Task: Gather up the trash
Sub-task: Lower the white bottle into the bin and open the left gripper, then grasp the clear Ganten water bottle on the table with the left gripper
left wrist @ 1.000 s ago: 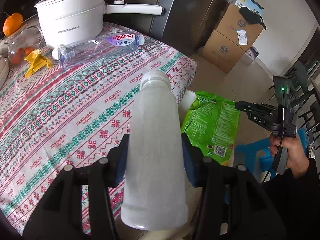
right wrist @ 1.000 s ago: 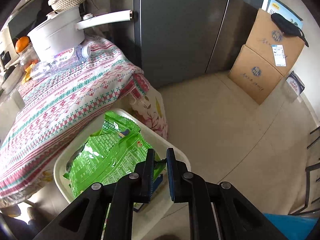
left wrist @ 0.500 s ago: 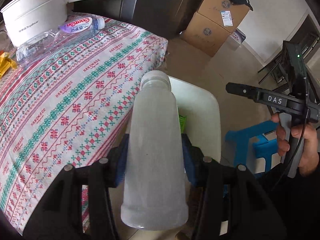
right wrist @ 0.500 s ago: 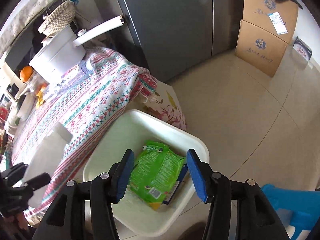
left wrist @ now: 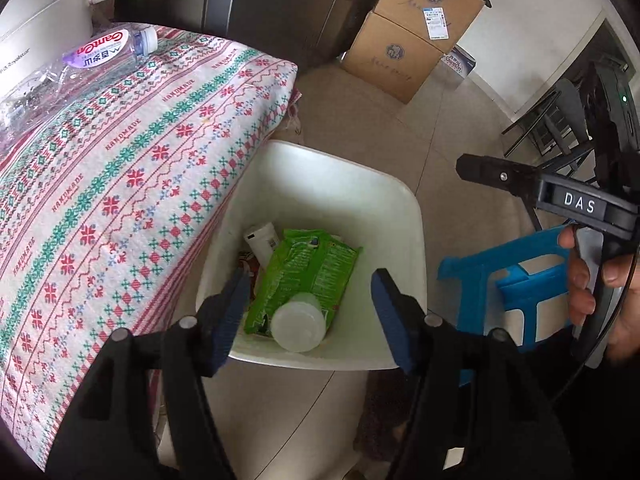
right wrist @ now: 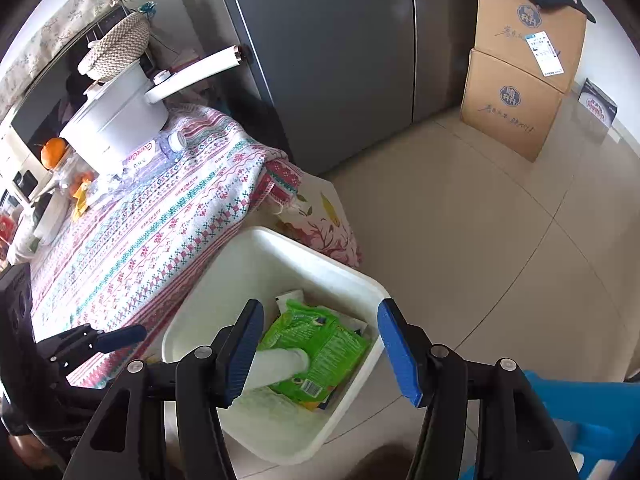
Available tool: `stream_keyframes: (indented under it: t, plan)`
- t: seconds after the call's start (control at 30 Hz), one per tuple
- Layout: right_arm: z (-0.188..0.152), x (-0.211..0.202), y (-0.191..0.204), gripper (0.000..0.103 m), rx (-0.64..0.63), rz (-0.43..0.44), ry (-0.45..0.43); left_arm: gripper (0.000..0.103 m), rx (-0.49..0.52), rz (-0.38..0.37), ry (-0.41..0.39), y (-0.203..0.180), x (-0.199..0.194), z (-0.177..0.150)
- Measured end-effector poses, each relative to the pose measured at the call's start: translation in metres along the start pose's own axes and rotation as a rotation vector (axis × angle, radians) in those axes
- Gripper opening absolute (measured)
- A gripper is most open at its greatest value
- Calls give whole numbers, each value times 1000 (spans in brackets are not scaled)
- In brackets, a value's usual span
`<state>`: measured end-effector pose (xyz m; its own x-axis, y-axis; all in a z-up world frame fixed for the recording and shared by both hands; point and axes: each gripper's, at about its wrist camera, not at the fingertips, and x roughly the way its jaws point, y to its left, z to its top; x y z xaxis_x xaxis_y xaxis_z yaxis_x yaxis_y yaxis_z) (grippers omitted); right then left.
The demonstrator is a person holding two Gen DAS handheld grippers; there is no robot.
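Note:
A white bin (left wrist: 400, 216) (right wrist: 344, 280) stands on the floor beside the table. In it lie a green snack bag (left wrist: 308, 268) (right wrist: 320, 340) and a frosted white bottle (left wrist: 298, 322) (right wrist: 280, 366) resting on the bag. My left gripper (left wrist: 308, 308) is open and empty just above the bin; it also shows in the right wrist view (right wrist: 116, 338). My right gripper (right wrist: 320, 344) is open and empty above the bin; it also shows in the left wrist view (left wrist: 480, 170). A clear crushed water bottle (left wrist: 80, 64) (right wrist: 148, 156) with a purple label lies on the table.
The table has a patterned cloth (left wrist: 120, 168) (right wrist: 152, 232). A white pot (right wrist: 120, 116), oranges (right wrist: 54, 152) and a yellow scrap (right wrist: 80, 198) are at its far end. A blue stool (left wrist: 508, 276) stands right of the bin. Cardboard boxes (right wrist: 516, 76) stand by the wall.
My left gripper has opened and let go of the frosted bottle, which now lies in the bin on the green bag. My right gripper has opened wider.

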<state>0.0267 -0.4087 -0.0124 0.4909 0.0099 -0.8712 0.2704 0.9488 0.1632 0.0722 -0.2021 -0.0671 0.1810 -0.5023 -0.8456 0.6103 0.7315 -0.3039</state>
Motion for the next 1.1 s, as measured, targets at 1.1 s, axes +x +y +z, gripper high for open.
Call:
stream_keyframes:
  t: [1.1]
  plan:
    - [54,41,102,80,-157,47,6,97,391,446,-4,148,-30,129]
